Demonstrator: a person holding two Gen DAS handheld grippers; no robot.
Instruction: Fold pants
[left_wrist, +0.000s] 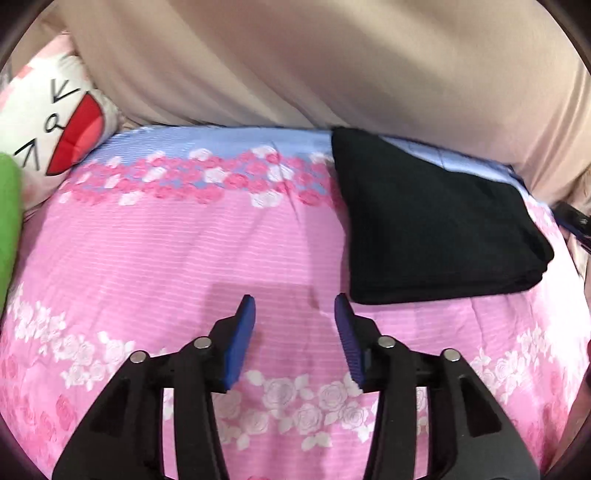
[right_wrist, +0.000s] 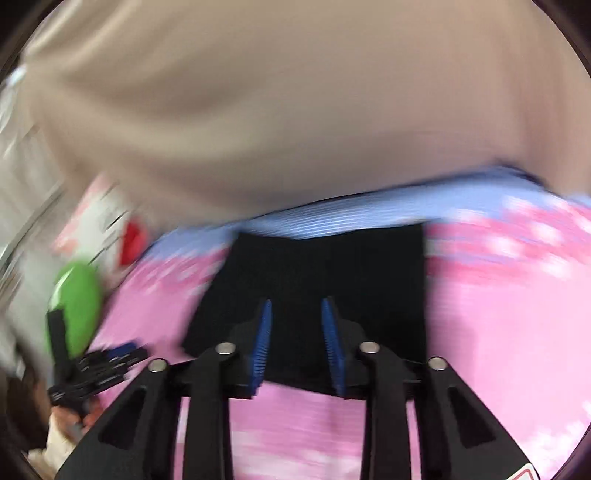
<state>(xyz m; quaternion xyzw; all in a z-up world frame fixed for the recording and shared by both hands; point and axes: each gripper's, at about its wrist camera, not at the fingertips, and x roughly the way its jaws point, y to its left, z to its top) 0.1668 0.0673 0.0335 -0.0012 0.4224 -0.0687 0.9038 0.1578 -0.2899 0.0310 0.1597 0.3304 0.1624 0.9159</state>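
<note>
**Folded stack at risk of being disturbed on the soft bed**

The bed (left_wrist: 184, 251), covered in pink floral bedding, is seen to fill both views; a beige curtain (left_wrist: 295, 62) hangs behind it. The black pants (left_wrist: 436, 221) are found lying on the bed near its far edge, already folded into a compact rectangular stack with layered edges at the near side.

The left gripper (left_wrist: 294, 308) is held over bare bedding just beside the stack's near-left corner, jaws spread and empty. The right gripper (right_wrist: 296, 312) is held over the pants (right_wrist: 314, 288), jaws likewise spread with nothing pinched; this view is motion-blurred.

Judged risks: layers could be dragged or sprung open if a spread finger snags the top fold. The yielding mattress could let the stack slump if pressed. Bedding might be pinched along with the fabric.
</note>
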